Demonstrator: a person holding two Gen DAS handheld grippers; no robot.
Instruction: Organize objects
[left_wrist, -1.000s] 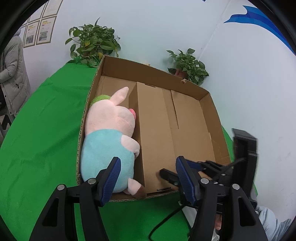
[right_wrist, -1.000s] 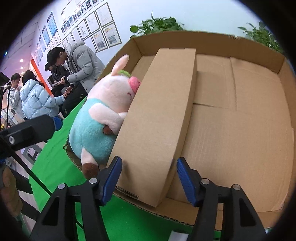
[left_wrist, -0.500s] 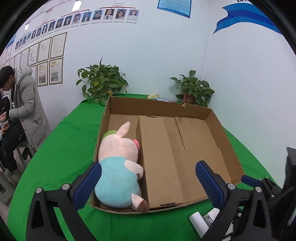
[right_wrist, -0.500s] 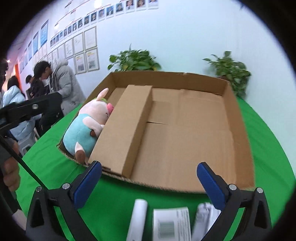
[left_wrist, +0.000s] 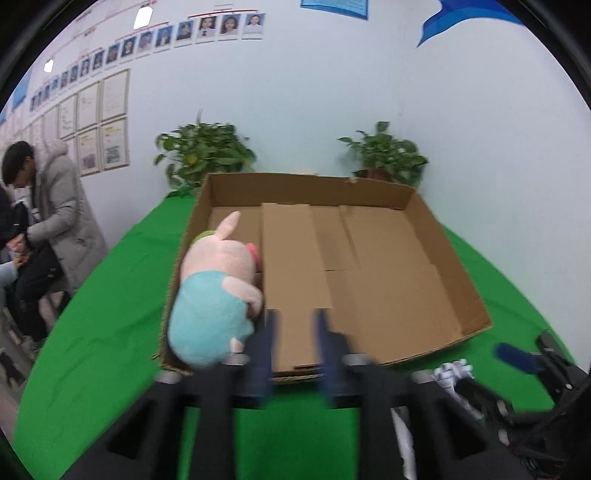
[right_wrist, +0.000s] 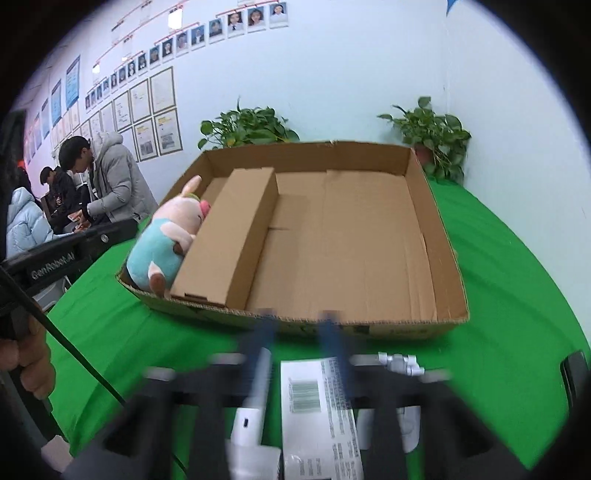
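Green cloth covers the tabletop, and one big shallow cardboard tray sits mid-frame on it in both views. Inside, at its left wall, lies one plush pig in a teal shirt, squeezed between that wall and one long closed carton that runs front to back. Everything right of the carton is bare cardboard floor, so most of the tray's room is on that side, out to the right wall.

Left tongs sit at the bottom centre of the left view, over the tray's near edge; both are motion-blurred, blue pads narrowed to a small gap with nothing between them. Right tongs look the same in the right view: pads close together, gripping nothing, hanging above the green strip in front of the tray.

On that front strip, lower part of the right view, I count three loose white items: one tube-like thing on the left, one flat pack with a barcode in the middle, and one small white gadget to the right, partly hidden.

Two potted plants stand behind the tray's far edge by the wall.
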